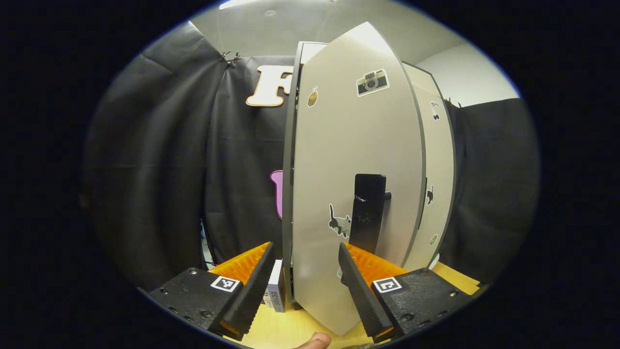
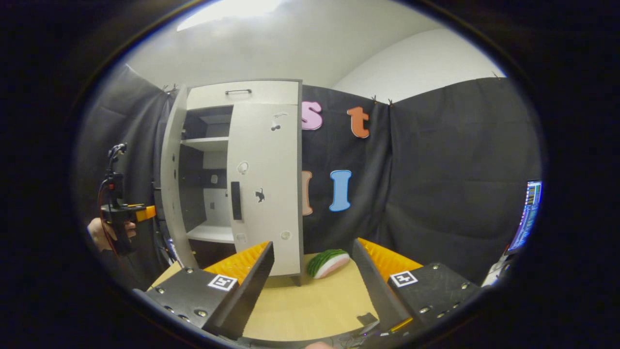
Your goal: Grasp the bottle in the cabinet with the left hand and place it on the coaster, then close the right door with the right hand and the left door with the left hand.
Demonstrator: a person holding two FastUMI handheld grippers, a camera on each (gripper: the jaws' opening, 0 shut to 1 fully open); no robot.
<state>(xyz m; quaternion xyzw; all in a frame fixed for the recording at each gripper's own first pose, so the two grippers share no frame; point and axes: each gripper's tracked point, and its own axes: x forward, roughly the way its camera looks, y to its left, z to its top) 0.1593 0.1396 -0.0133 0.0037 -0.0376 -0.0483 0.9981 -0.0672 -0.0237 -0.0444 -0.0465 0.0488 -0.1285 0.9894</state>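
Left door (image 1: 353, 160): ajar, its outer face and tall upright handle (image 1: 367, 213) dead ahead of left gripper (image 1: 304, 276), released, empty. Right gripper (image 2: 315, 286) released, hovering over desk (image 2: 310, 305), farther off.

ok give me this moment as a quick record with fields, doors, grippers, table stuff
right door: shut
left door: open, swung out from the cabinet
left door handle: dark vertical bar above the right finger in the left gripper view
left gripper: open, door's lower edge between its fingers, not pressed
right gripper: open, holding nothing, back from the cabinet
table: watermelon slice toy beside the cabinet base
bottle, coaster: cannot tell
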